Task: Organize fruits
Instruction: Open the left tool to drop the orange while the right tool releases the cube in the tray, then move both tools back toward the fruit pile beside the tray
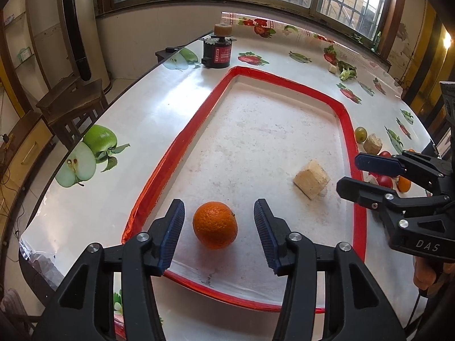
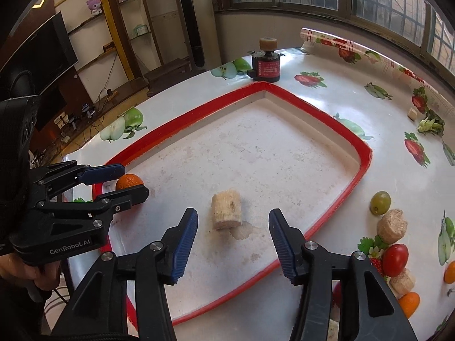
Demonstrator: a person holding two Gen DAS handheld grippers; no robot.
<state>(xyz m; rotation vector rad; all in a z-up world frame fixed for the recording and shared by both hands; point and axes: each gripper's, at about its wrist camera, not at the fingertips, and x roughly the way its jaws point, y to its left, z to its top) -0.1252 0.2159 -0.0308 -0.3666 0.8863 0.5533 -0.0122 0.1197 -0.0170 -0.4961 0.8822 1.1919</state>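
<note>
An orange (image 1: 215, 224) lies inside the red-rimmed tray (image 1: 182, 139), near its front edge. My left gripper (image 1: 219, 230) is open, its jaws either side of the orange without touching it. A beige corn-cob chunk (image 2: 226, 210) lies in the tray ahead of my open, empty right gripper (image 2: 233, 244). The left gripper also shows in the right wrist view (image 2: 119, 182), with the orange (image 2: 129, 182) between its fingers. Right of the tray lie a green grape (image 2: 380, 202), a red tomato (image 2: 395, 259), small oranges (image 2: 409, 304) and more beige chunks (image 2: 392, 226).
The table (image 1: 159, 105) has a glossy fruit-print cover. A black-and-red motor (image 1: 218, 52) with a cork roller stands beyond the tray's far corner. A leafy green scrap (image 2: 430, 125) and a small beige piece lie far right. A wooden stool (image 1: 74, 105) stands left of the table.
</note>
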